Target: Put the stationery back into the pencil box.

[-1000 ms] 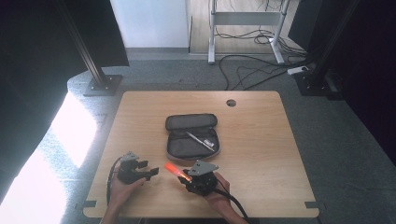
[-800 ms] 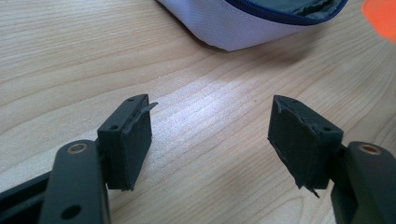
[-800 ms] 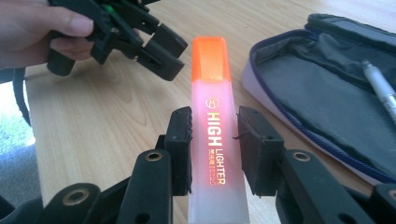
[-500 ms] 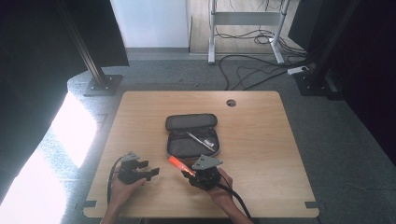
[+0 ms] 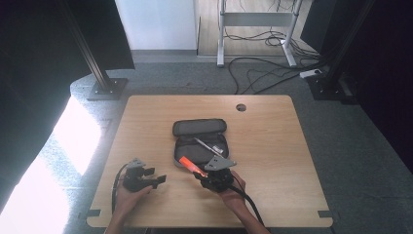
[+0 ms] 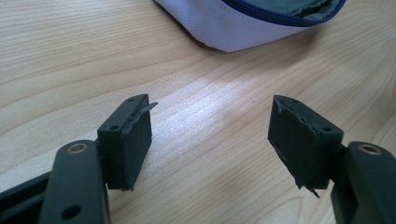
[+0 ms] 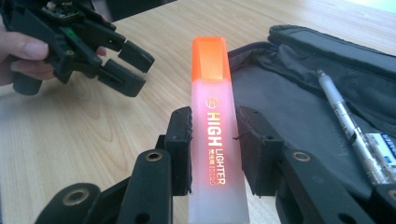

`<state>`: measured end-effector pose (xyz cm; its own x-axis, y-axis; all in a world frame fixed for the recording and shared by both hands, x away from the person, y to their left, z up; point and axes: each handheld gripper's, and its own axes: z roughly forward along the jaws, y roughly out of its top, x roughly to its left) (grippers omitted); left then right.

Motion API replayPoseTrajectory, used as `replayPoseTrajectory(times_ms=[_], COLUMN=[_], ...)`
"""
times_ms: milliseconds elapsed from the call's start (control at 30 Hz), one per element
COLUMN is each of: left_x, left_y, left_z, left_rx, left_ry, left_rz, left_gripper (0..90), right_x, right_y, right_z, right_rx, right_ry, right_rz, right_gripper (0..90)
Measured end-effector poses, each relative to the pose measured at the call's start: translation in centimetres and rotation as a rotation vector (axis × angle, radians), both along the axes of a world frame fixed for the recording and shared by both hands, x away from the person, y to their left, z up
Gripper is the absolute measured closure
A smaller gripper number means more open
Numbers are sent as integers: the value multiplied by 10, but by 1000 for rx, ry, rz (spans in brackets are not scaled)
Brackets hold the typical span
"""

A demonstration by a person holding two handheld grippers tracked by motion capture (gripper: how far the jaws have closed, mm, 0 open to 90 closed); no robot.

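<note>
Right gripper (image 7: 212, 154) has it: the translucent orange plastic highlighter (image 7: 214, 140) sits squarely between the two black fingers (image 7: 181, 144), both pads pressing on its flat sides about halfway along the barrel. The solid orange cap end pokes out well beyond the fingertips, the pale body runs back between the jaws toward the hand. In the high view the highlighter (image 5: 191, 165) is held above the light wooden surface (image 5: 272, 141), near the middle of the front edge, its cap at the near left corner of the open dark grey fabric pencil case (image 5: 199, 141). Whether the cap actually touches the case rim is hard to call from up there. Inside the case lies a slim silver pen (image 7: 348, 130), apart from the highlighter.

Over to the left gripper (image 5: 143, 176), toward the front left corner of the surface: its fingers (image 6: 133, 140) stand wide apart with only bare wood between them, the case's pale outer shell (image 6: 233, 28) ahead, not touched.
</note>
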<state>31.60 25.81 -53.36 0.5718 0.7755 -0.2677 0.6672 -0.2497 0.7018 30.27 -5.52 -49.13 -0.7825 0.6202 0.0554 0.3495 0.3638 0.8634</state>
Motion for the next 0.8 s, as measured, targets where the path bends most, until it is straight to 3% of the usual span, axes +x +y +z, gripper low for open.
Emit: replayPoseTrajectory(times_ms=[800], left_x=[0], left_y=[0], left_z=[-1], left_rx=[-4], left_ry=[8], left_rz=[3], left_gripper=[306], right_x=[30], right_y=[-5], right_z=[7], right_rx=[2], right_ry=[-5], right_rz=[-31], right_gripper=[656])
